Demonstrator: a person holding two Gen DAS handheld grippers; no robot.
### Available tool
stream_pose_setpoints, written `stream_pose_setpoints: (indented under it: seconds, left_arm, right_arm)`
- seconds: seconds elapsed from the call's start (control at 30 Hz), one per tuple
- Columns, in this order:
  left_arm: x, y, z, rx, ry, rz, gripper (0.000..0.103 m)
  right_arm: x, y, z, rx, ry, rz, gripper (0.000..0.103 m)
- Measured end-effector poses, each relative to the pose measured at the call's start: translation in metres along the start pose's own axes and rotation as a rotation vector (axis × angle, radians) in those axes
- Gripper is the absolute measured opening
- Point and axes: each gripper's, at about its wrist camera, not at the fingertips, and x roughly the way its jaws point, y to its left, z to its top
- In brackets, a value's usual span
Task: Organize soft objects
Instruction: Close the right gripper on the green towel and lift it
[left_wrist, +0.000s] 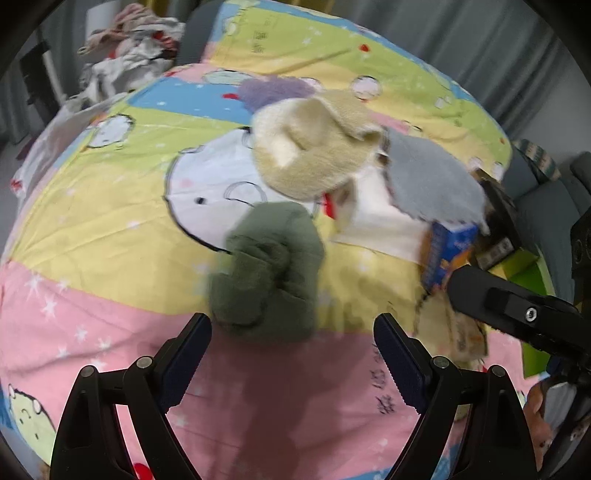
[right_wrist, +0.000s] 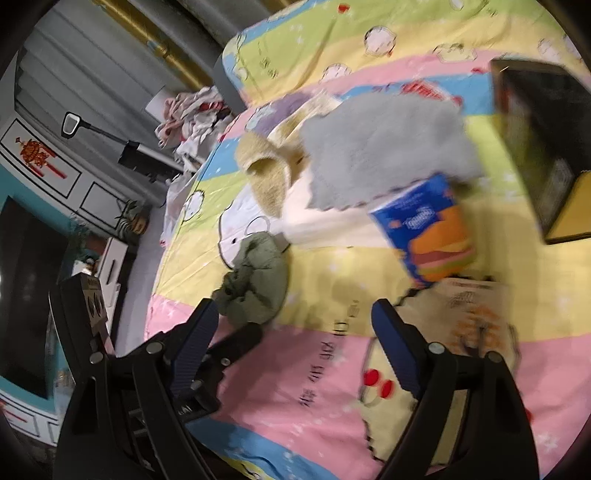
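Right gripper (right_wrist: 291, 325) gaping, blue box (right_wrist: 424, 229) — label blurred

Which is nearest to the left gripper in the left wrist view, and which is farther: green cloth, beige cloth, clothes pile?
1. green cloth, just beyond the fingers
2. beige cloth, mid-bed
3. clothes pile, far upper left, off the bed

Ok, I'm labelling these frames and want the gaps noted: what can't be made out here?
- White cloth, left wrist view: its far part is hidden under the grey cloth and beige cloth.
- Blue box, right wrist view: print blurred, unreadable; its top is covered by the grey cloth.
- Black box, right wrist view: interior too dark.
- Paper bag: motion-blurred.
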Motion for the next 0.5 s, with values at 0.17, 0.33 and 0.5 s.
stream_pose_setpoints:
  seconds: [0.17, 0.33, 0.5]
  left_arm:
    - [0.007, 0.017, 0.006, -0.087, 0.011, 0.05, 0.09]
    - [0.023, 0.029, 0.01, -0.112, 0.056, 0.074, 0.065]
    - [0.025, 0.01, 0.009, -0.021, 0.042, 0.092, 0.034]
  right_arm:
    - [0.043, 0.024, 0.014, -0.055, 0.087, 0.046, 0.085]
    - [0.095, 0.027, 0.015, -0.026, 0.208, 0.063, 0.063]
    - [0.101, 0.024, 0.009, -0.028, 0.203, 0.133, 0.035]
